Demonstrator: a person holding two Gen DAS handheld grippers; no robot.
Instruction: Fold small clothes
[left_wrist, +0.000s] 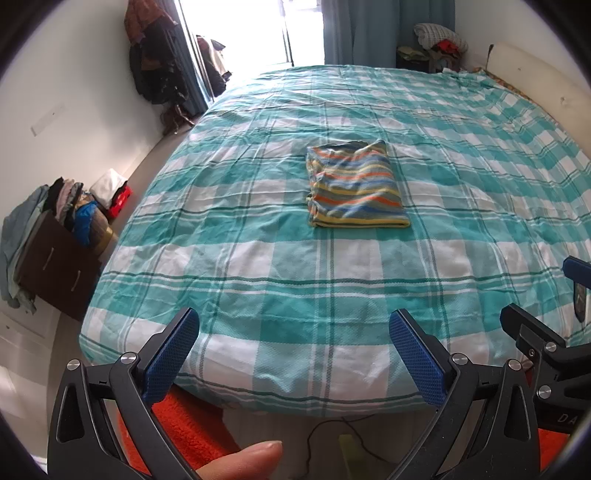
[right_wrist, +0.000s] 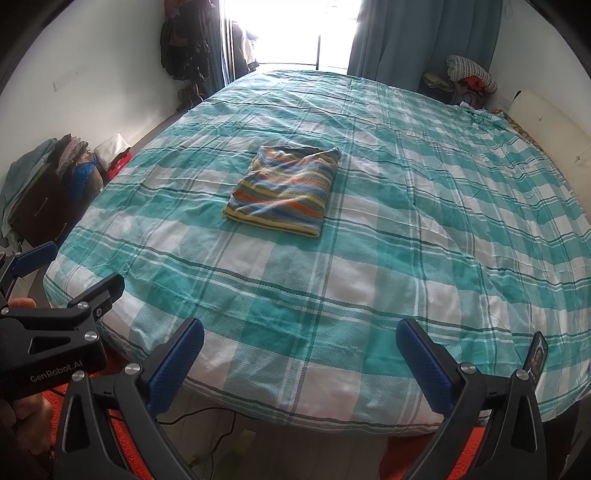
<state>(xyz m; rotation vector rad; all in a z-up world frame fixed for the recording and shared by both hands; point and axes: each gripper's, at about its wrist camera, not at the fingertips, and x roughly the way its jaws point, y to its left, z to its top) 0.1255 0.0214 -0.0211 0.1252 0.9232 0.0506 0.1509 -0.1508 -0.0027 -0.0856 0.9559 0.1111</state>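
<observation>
A small striped garment (left_wrist: 355, 186), in orange, blue, yellow and grey, lies folded into a flat rectangle near the middle of the bed; it also shows in the right wrist view (right_wrist: 283, 191). My left gripper (left_wrist: 293, 356) is open and empty, held back over the bed's near edge, well short of the garment. My right gripper (right_wrist: 300, 363) is open and empty too, over the same near edge. Each gripper shows at the side of the other's view.
The bed has a teal and white checked sheet (left_wrist: 258, 280). A dark cabinet (left_wrist: 55, 269) piled with clothes stands at the left. More clothes sit at the far right corner (left_wrist: 439, 40). An orange rug (left_wrist: 192, 424) and a cable (left_wrist: 332, 432) lie below. A phone (right_wrist: 535, 358) rests at the bed's right edge.
</observation>
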